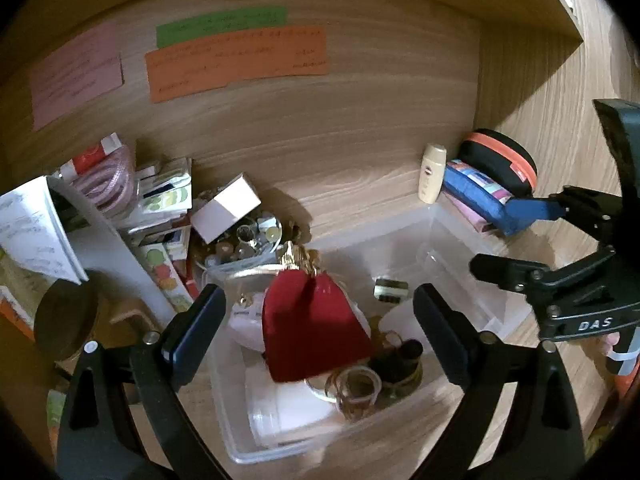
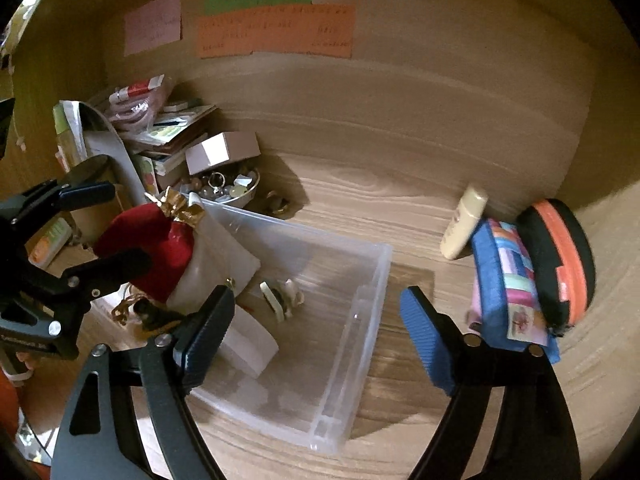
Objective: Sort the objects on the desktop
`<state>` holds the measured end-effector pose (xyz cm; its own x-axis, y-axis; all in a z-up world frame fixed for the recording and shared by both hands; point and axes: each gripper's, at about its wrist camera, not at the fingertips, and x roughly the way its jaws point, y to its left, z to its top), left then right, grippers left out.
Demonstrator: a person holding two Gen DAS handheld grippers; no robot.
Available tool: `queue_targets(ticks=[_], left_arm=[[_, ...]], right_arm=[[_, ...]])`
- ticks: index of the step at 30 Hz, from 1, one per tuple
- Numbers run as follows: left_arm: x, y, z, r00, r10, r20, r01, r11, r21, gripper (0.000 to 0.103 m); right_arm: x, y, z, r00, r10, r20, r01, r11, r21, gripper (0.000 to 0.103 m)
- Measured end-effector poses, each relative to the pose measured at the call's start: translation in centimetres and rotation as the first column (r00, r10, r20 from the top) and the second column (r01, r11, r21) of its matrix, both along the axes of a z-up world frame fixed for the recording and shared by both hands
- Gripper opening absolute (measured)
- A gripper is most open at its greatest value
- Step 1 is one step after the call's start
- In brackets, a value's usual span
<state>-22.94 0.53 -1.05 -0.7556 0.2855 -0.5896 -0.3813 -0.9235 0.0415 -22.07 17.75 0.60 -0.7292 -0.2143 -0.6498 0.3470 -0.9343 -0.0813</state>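
A clear plastic bin (image 1: 496, 312) sits on the wooden desk and also shows in the right wrist view (image 2: 360, 320). In it lie a red velvet pouch (image 1: 312, 328) with a gold tie, white pouches, a small bottle and rings. My left gripper (image 1: 320, 320) is open, its jaws on either side of the red pouch (image 2: 152, 248), above it and apart from it. My right gripper (image 2: 316, 332) is open and empty over the bin's right part; it shows at the right edge of the left wrist view (image 1: 520, 240).
A cream bottle (image 2: 464, 224), a blue patchwork pouch (image 2: 508, 280) and a black-and-orange case (image 2: 564, 264) stand at the right. A bowl of beads (image 2: 228, 192), a white box (image 2: 222, 152) and stacked booklets (image 1: 168, 200) crowd the left. Coloured notes (image 1: 236, 64) hang on the back wall.
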Motion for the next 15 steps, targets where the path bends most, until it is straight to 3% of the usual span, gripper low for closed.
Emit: queue_targets(ticks=[8,12,15], left_arm=[[1.9,-1.4,0.9,0.995,0.095,0.004,-0.095,0.994,0.054,0.097],[3.8,-1.5,1.3,0.988,0.144,-0.049,-0.142,0.989,0.046,0.099],[5.3,-1.5,1.6,0.984,0.163,-0.078,-0.159,0.986,0.052,0.101]], right_arm=[[3.5,0.4,0.6,0.998,-0.017,-0.067,0.017,1.0,-0.001,0.09],[5.1,0.4,0.5,0.995,-0.034,-0.094,0.03,0.999,-0.04,0.099],[6.3,0.3,0.4,0.993,-0.039,-0.108,0.032,0.997,-0.066,0.099]])
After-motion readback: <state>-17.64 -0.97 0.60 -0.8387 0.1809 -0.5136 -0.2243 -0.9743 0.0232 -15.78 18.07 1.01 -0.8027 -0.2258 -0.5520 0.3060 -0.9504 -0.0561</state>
